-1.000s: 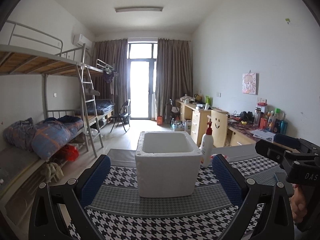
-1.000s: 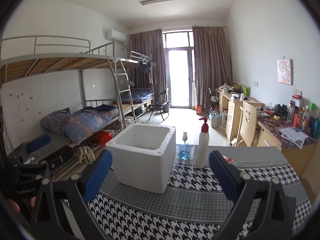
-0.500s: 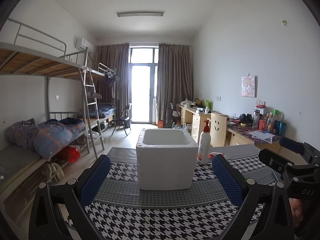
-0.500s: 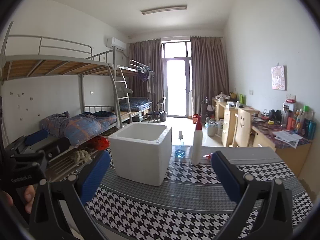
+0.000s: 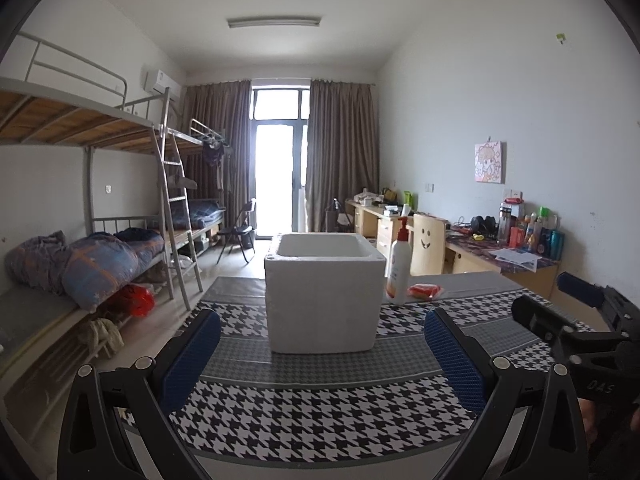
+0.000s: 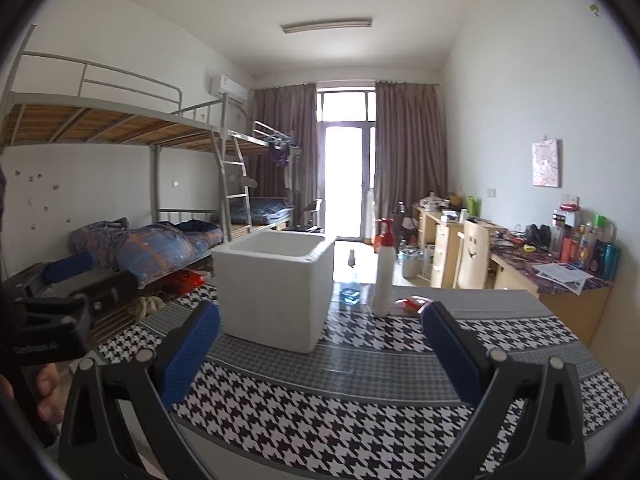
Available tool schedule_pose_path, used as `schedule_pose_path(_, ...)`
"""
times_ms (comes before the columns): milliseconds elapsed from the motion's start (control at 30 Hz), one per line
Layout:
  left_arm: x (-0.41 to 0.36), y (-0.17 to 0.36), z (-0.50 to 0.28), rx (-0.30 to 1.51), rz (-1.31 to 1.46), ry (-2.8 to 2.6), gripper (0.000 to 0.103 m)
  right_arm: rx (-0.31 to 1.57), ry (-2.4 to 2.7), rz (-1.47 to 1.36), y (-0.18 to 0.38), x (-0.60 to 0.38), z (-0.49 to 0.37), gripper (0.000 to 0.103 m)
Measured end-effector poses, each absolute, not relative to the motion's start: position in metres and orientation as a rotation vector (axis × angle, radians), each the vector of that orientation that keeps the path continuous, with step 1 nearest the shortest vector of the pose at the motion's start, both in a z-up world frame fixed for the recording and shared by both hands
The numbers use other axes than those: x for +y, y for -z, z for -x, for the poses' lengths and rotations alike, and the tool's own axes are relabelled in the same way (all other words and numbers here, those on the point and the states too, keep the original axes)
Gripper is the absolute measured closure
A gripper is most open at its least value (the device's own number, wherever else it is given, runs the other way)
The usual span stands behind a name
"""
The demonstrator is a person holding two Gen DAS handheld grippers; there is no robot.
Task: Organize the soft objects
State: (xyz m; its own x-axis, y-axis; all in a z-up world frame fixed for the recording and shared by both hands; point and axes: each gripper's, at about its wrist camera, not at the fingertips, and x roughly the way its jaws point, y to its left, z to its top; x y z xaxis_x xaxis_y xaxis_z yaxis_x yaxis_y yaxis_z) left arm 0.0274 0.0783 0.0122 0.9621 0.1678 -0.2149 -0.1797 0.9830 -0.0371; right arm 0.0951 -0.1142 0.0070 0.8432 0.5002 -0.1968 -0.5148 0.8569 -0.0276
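The white foam box [image 5: 324,292] sits upright, mouth up, mid-desk [image 5: 320,420]. At its 3 o'clock: lotion bottle [image 5: 399,270], red packet [image 5: 425,291]. Left hand-held gripper [image 5: 320,356] and right hand-held gripper [image 6: 320,346] both gape, empty.

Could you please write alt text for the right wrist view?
The open right gripper hovers over a houndstooth tablecloth, facing a white foam box, a pump bottle and a red packet, in a dormitory room with bunk beds.
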Motion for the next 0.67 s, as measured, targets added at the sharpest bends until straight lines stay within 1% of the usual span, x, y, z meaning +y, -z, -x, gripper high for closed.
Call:
schedule_pose_path(233, 0.077, -0.009, -0.016, 0.183, 0.051, -0.182, 0.001, 0.214, -0.502, 0.073, 0.004, -0.121, -0.096, 0.001)
schedule_pose_path(667, 0.079, 0.004, -0.022, 0.229, 0.060, -0.178, 0.001, 0.242, -0.502, 0.053, 0.017, -0.126, -0.090, 0.001)
